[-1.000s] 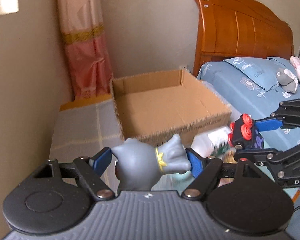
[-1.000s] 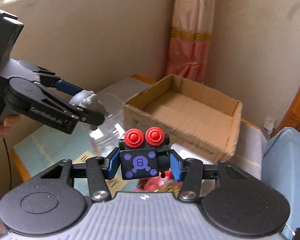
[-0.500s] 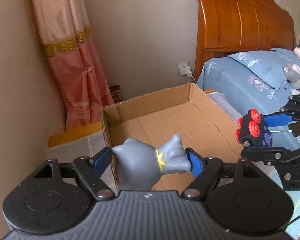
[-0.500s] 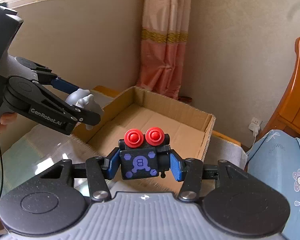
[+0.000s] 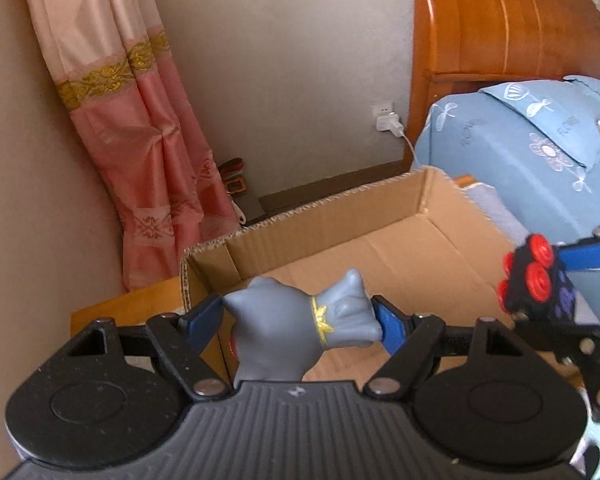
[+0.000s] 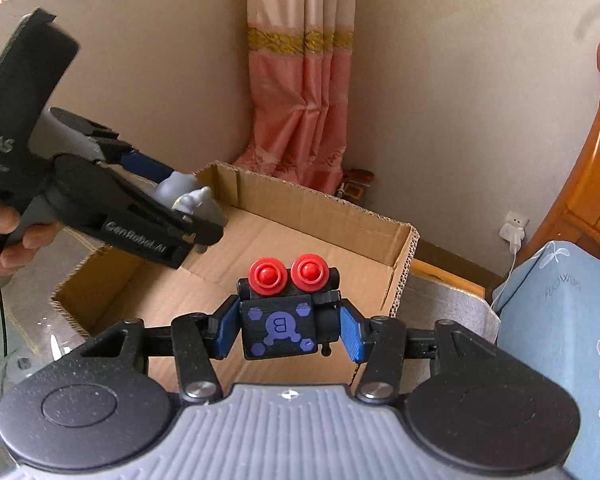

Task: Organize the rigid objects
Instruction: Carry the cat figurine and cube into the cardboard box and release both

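Observation:
My left gripper (image 5: pixel 300 322) is shut on a grey toy figure with a yellow collar (image 5: pixel 296 328) and holds it above the near left part of an open cardboard box (image 5: pixel 340 208). My right gripper (image 6: pixel 286 328) is shut on a black toy robot with red eyes (image 6: pixel 282 312) and holds it above the box's near right edge (image 6: pixel 400 276). The left gripper and its grey figure (image 6: pixel 188 196) show at the left of the right wrist view. The robot (image 5: pixel 534 284) shows at the right of the left wrist view. The box floor in view is bare.
A pink curtain (image 5: pixel 140 140) hangs behind the box at the room corner. A wooden headboard (image 5: pixel 500 32) and blue bedding (image 5: pixel 540 152) lie to the right. A wall socket with a plugged charger (image 5: pixel 388 120) is behind the box. A glass-topped table (image 6: pixel 32 340) is under the box.
Both grippers have moved forward and up over the box with their toys still held. The box now fills more of both views.

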Motion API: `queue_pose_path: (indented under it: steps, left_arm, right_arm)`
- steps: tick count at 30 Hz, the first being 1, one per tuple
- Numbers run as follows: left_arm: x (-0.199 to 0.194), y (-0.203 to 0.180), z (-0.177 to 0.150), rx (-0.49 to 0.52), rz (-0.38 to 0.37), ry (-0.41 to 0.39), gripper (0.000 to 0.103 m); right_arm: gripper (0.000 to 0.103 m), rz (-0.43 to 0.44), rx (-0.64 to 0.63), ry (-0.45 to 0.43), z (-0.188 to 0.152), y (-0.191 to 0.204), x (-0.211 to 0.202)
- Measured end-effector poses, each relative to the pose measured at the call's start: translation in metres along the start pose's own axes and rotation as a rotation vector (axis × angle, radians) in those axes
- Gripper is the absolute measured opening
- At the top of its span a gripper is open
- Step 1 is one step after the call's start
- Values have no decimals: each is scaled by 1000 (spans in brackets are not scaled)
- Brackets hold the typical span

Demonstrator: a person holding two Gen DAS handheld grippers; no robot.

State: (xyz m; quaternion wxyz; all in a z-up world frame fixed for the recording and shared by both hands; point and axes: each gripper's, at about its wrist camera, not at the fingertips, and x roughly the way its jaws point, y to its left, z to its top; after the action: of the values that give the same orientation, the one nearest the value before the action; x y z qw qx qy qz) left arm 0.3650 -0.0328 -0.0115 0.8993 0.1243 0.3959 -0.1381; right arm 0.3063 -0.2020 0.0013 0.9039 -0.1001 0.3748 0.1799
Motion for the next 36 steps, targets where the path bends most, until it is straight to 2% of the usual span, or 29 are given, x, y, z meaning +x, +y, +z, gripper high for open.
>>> queue_pose_path:
  steps: [3, 6, 22, 23, 24, 25, 26, 27, 29, 36]
  left_arm:
    - [15, -2, 2, 18, 19, 12, 81]
    - [18, 0, 0, 8, 56, 10, 89]
    - [-39, 17, -19, -28, 2, -60, 94]
    - [-44, 19, -21, -35, -1, -62, 94]
    - [-49, 20, -24, -43, -3, -64, 95]
    - [-53, 21, -26, -47, -4, -67, 95]
    - [-57, 23, -27, -47, -6, -70, 95]
    - [-61, 23, -29, -46, -6, -76, 96]
    - [-69, 23, -33, -36, 0, -85, 97]
    - [-95, 10, -50, -6, -2, -104, 98]
  right_arm:
    - [56, 6, 2, 15, 0, -2, 9]
    - [56, 0, 13, 28, 0, -4, 18]
    - [57, -24, 36, 32, 20, -10, 38]
    - [58, -41, 32, 23, 22, -10, 39]
    - [65, -68, 32, 0, 25, -10, 39]
    - [85, -91, 41, -19, 27, -10, 38]
    - [97, -101, 60, -35, 29, -12, 35]
    - [103, -94, 77, -52, 29, -13, 31]
    - [103, -68, 95, -60, 29, -14, 23]
    - [103, -67, 64, -62, 16, 5, -12]
